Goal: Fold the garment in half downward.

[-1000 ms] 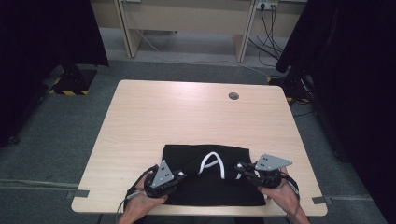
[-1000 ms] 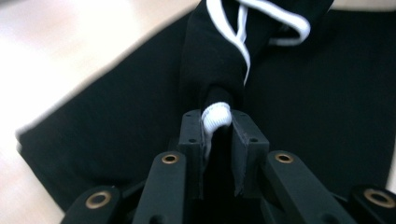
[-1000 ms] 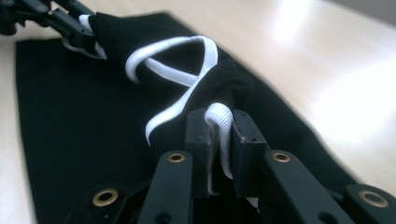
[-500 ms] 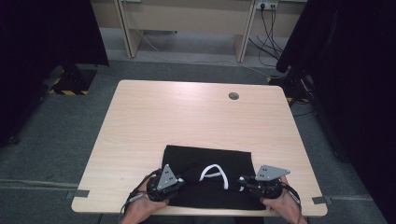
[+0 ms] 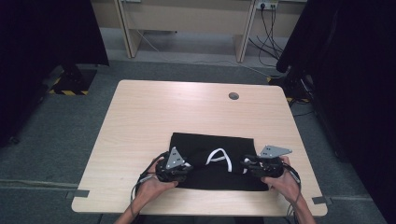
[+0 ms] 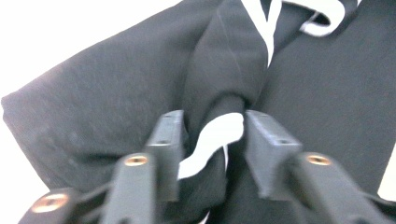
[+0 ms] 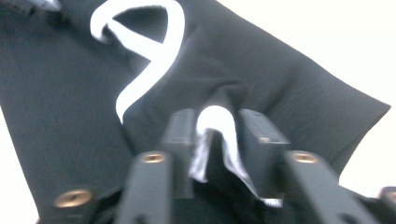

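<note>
Black garment [image 5: 212,161] bunched between both parted, just-opening pairs of jaws — left gripper [image 5: 187,166], right gripper [image 5: 244,165].

Folded cloth, partly lost to view

The black garment [image 6: 116,107] runs off both gripper views' edges; whether either gripper's pads press its bunched fold is unclear.

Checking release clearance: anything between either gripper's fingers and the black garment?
Nothing visible. The black garment lies folded on the table; its bunched white-trimmed cloth sits between the fingers of both the left gripper and right gripper, which have just been opening.
</note>
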`<state>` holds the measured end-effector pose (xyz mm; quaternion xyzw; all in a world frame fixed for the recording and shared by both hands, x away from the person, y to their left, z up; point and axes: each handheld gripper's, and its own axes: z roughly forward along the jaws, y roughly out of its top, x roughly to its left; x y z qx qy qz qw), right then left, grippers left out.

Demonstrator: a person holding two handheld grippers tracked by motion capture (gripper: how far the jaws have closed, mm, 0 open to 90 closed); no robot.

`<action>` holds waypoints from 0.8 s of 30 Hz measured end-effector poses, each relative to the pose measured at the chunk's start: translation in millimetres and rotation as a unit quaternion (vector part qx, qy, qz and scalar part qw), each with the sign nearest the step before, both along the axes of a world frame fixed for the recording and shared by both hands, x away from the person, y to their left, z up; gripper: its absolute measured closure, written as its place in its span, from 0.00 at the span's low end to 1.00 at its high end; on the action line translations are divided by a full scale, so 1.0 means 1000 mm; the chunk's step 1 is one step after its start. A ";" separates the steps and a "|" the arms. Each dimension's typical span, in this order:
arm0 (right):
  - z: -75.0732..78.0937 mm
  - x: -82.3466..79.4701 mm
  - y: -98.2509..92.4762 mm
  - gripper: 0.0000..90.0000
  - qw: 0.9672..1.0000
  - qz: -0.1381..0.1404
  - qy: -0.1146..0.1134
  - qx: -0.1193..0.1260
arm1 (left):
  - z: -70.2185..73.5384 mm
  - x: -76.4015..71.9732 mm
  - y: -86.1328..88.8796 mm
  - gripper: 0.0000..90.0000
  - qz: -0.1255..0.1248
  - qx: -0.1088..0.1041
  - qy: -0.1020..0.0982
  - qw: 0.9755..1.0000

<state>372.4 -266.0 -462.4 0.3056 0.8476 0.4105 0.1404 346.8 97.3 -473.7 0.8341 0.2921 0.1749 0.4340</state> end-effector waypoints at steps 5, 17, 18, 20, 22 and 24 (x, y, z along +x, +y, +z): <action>0.021 -0.001 0.010 0.49 1.000 0.005 -0.022 0.018 | 0.012 -0.004 -0.006 0.41 -0.004 -0.014 0.003 1.000; 0.012 0.033 0.030 0.79 0.998 0.013 0.062 -0.011 | 0.003 0.027 -0.019 0.69 -0.021 -0.039 0.045 0.998; 0.013 0.031 0.030 0.85 0.998 0.022 0.061 -0.011 | 0.004 0.026 -0.018 0.79 -0.029 -0.038 0.044 0.998; 0.017 0.023 0.027 0.92 0.998 0.041 0.053 0.001 | 0.009 0.021 -0.016 0.87 -0.037 -0.039 0.036 0.998; 0.024 0.012 0.025 0.94 0.998 0.051 0.039 0.006 | 0.014 0.015 -0.012 0.89 -0.042 -0.040 0.028 0.998; 0.031 -0.001 0.023 0.96 0.998 0.062 0.024 0.008 | 0.020 0.008 -0.008 0.90 -0.049 -0.036 0.018 0.998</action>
